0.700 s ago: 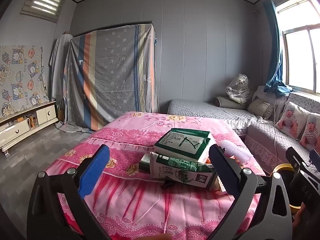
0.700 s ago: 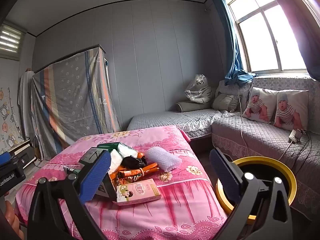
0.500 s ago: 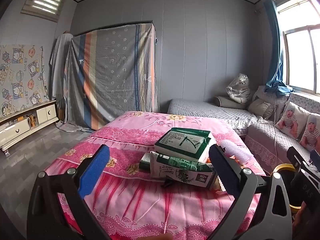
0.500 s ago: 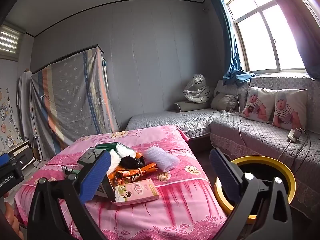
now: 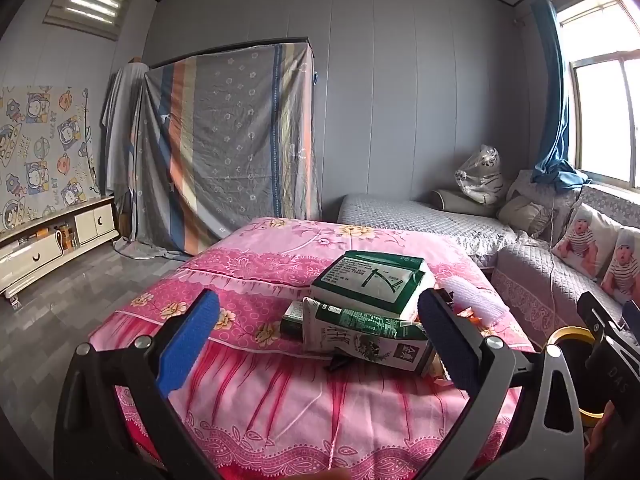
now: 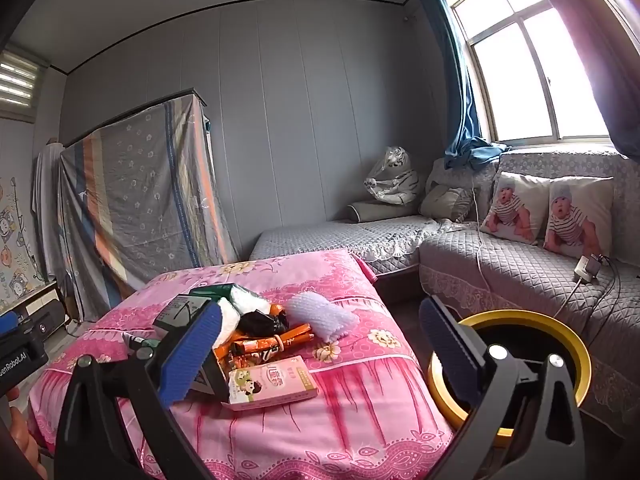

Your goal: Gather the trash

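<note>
A heap of trash lies on the pink cloth-covered table. In the left wrist view a green-and-white pack lies on top of a crumpled milk carton. In the right wrist view I see a flat pink box, orange wrappers, a black bag and a piece of white foam net. The yellow-rimmed bin stands on the floor right of the table. My left gripper and right gripper are both open and empty, held in front of the table.
A grey quilted sofa with baby-print cushions runs along the right wall under the window. A wardrobe draped with striped cloth stands at the back. A low white cabinet lines the left wall.
Both views have shifted only slightly; the right gripper has drifted a little, so the table and bin sit marginally further left. Both grippers stay open and empty.
</note>
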